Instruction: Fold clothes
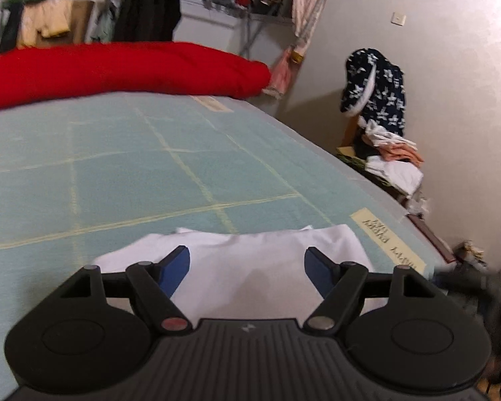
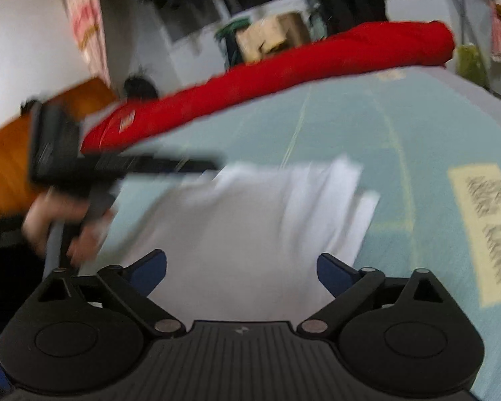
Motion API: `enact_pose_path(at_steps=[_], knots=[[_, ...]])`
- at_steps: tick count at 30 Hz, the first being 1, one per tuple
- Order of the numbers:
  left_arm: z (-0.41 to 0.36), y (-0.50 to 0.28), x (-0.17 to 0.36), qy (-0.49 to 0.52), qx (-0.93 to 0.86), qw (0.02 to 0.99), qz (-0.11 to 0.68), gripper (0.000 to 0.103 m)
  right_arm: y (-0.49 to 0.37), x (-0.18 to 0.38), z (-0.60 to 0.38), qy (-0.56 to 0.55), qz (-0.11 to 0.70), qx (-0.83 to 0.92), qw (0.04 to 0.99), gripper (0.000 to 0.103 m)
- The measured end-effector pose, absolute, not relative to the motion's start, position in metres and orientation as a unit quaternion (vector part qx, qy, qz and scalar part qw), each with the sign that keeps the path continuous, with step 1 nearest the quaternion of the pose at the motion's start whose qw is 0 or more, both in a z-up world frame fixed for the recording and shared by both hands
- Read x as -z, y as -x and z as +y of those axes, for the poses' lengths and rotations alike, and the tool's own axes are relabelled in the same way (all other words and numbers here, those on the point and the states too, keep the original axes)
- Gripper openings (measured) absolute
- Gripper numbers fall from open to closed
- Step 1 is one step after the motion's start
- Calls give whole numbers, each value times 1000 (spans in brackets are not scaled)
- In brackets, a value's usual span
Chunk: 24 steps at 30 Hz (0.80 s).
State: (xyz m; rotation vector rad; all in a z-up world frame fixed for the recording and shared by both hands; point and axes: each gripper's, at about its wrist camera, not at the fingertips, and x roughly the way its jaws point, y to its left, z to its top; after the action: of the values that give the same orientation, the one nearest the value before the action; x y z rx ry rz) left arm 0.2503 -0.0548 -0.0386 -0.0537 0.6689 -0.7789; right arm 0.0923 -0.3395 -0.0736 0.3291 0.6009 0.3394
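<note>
A folded white garment (image 1: 267,267) lies flat on the pale green bed (image 1: 117,173), near its front edge and beside a yellow printed label (image 1: 389,240). The left gripper (image 1: 247,267) hovers over the cloth with its blue pads spread apart, nothing between them. The right gripper (image 2: 242,274) likewise stands wide above the white cloth, empty. A red rolled quilt (image 1: 117,67) lies along the far side of the bed. In the right wrist view, a hand (image 2: 63,224) holds the other tool.

Cloth and matt plastic under my grippers.
I saw a smooth white cloth garment (image 1: 250,267) on a pale green woven mat (image 1: 117,173); matt black plastic left gripper (image 1: 247,267).
</note>
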Motion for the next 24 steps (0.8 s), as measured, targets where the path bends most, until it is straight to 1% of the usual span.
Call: enact_pose_path(at_steps=[1, 5, 7, 8, 10, 11, 13, 18, 20, 21, 24], knots=[[-51, -248, 39, 30, 368, 872, 321, 75, -100, 72, -347, -165, 291, -159, 929, 86], [-39, -246, 45, 54, 356, 871, 335, 75, -134, 86, -372, -193, 305, -126, 924, 73], [-39, -246, 48, 53, 353, 870, 340, 75, -147, 99, -378, -220, 313, -128, 915, 48], [-40, -246, 49, 52, 351, 870, 343, 75, -152, 105, -379, -231, 314, -133, 911, 41], [-41, -244, 51, 48, 352, 869, 345, 75, -155, 108, -379, -233, 311, -133, 912, 19], [-42, -243, 51, 46, 353, 868, 346, 75, -156, 109, -378, -232, 309, -131, 913, 16], [-42, -241, 52, 42, 354, 867, 348, 75, -155, 109, -378, -232, 305, -129, 915, 11], [-44, -241, 47, 50, 370, 864, 337, 75, -150, 108, -390, -246, 301, -108, 915, 10], [-48, -242, 46, 44, 368, 868, 330, 75, -153, 113, -395, -262, 305, -108, 909, 13], [-49, -242, 44, 40, 364, 871, 327, 75, -153, 115, -396, -266, 306, -102, 908, 18], [-47, -243, 41, 28, 354, 877, 323, 75, -147, 104, -396, -257, 295, -72, 918, 23]])
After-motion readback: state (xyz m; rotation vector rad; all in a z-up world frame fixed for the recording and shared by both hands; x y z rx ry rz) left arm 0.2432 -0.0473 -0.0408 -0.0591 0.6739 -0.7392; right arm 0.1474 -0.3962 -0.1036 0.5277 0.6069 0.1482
